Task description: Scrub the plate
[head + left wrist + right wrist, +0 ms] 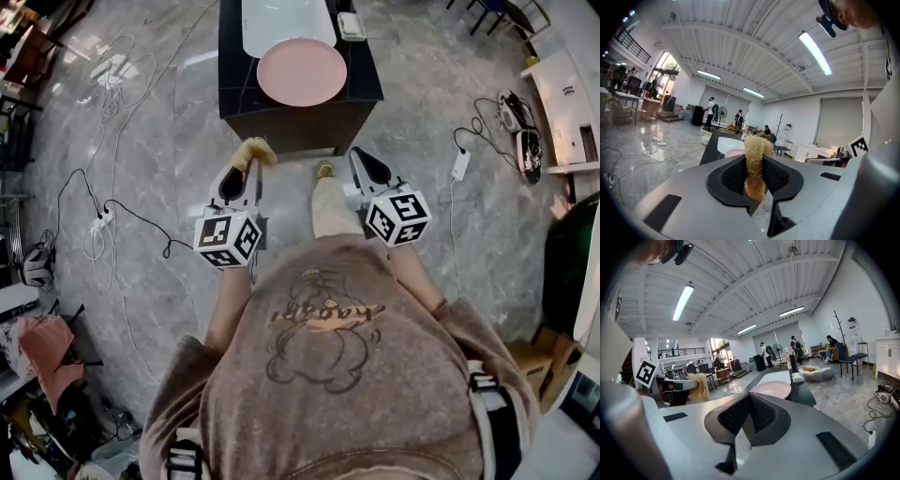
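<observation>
My left tool is clenched on a yellowish, fibrous loofah scrubber. The scrubber stands upright between the black ribbed pads, and its top pokes out past the tips. My right tool is clenched too, pads pressed together with nothing between them.

The round pink plate lies flat at the near end of the dark rectangular desk. It sits just beside a white oblong basin that lies farther along the top. A small white box sits at the desk's right edge.

From the head view, both tools are level with each other over the grey marble floor. They point towards the desk and are short of its near edge, well apart from the plate.
</observation>
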A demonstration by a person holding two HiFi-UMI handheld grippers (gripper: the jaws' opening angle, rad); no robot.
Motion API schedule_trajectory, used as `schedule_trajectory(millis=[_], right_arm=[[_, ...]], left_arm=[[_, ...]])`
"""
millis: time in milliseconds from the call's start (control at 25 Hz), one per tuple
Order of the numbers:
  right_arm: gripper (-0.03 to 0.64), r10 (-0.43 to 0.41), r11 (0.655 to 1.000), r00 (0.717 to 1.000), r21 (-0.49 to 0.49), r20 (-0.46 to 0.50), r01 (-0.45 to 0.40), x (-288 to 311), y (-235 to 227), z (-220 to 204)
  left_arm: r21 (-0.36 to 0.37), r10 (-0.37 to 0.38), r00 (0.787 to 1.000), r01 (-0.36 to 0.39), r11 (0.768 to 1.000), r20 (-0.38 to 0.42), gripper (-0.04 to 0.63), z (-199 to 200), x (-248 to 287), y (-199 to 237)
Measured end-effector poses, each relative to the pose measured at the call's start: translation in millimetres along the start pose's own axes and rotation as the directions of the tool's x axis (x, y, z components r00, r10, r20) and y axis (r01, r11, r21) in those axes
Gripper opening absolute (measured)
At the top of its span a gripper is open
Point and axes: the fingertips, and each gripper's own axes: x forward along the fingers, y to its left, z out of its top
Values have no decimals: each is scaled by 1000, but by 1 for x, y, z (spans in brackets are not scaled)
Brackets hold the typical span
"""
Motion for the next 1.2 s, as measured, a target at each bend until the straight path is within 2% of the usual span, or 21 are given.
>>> schedule_trajectory(millis=[360,680,920,1200], right_arm=[[-9,7,1000,1000,14,-19,-7,99,-87,50],[-9,43,999,998,-9,-55,-44,173,-158,97],[-8,110,994,991,-18,-77,-112,225,-184,117],[-9,157,987,984,-15,-78,-159,259,-196,132]], left_arm=[[-17,24,1000,-24,1000,-5,87,46,119,32],[-35,80,997,-80,996,-2,87,82,209,54],[-50,127,992,-126,991,7,87,98,258,69],[-52,149,989,-148,988,20,87,113,284,81]])
